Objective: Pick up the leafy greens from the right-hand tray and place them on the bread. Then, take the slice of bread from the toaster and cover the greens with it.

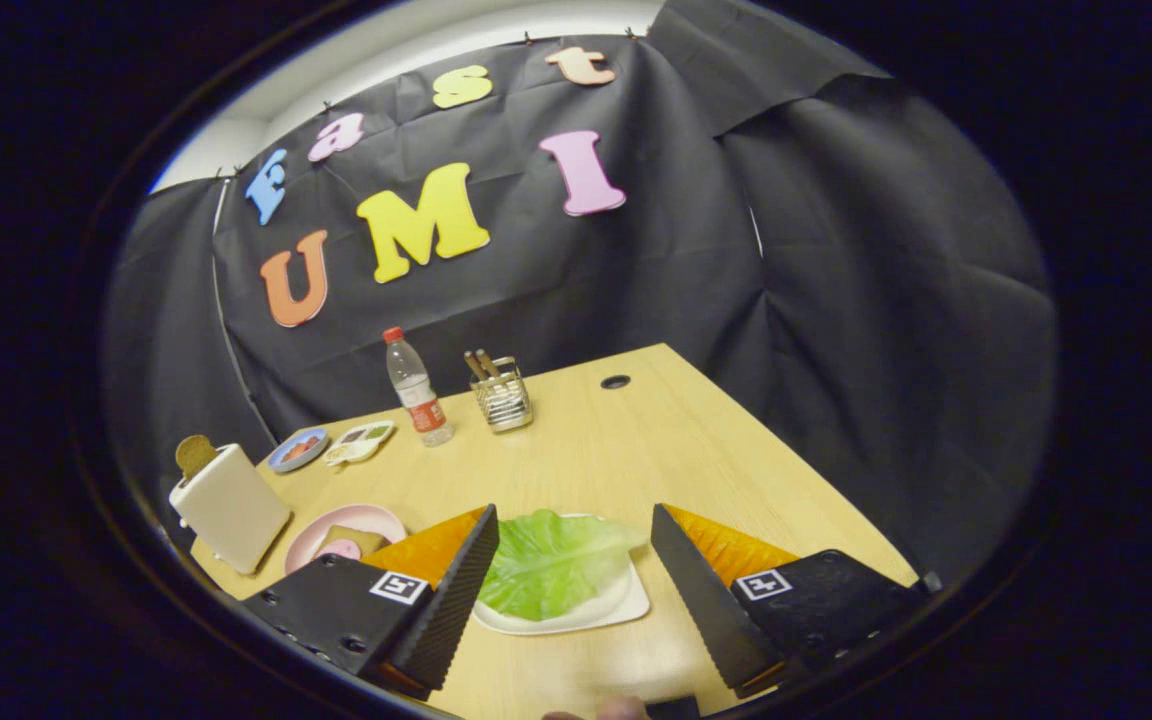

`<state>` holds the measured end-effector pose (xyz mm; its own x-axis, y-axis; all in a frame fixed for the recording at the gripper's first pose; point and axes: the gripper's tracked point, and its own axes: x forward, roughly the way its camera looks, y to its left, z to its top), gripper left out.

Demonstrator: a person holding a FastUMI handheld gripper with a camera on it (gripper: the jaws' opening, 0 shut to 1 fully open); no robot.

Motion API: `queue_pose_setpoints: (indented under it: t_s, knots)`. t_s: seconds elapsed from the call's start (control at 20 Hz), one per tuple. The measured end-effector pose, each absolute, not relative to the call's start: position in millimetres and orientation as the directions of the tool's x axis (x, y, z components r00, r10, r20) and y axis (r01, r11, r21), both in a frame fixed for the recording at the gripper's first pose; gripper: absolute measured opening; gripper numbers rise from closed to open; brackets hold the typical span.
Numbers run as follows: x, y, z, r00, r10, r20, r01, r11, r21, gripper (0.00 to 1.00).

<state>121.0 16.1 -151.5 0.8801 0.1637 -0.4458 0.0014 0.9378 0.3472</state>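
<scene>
Tongs [568,590] gape wide, gripping nothing; between their fingers lies one green lettuce leaf [548,560] on one white square tray [626,606].

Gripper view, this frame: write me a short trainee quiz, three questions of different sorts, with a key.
1. True or false: the tongs are shut on the green lettuce leaf.
2. What does the leaf lie on?
A. the pink round plate
B. the white square tray
C. the bare wooden table
3. Fill in: the brown slice of bread sticks out of the top of the cream ____.

Key
1. False: the tongs are open, with the leaf between the fingers.
2. B
3. toaster
</scene>
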Motion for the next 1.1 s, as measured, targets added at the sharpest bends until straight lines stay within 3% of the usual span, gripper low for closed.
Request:
queue_pose_setpoints:
  t_s: [0.85,1.1]
  knots:
    - [168,7,-230,0.757,0.209,-0.619,0.268,0.764,0.587,0.96]
    - [175,10,-241,0.738,0.247,-0.627,0.280,0.734,0.619,0.62]
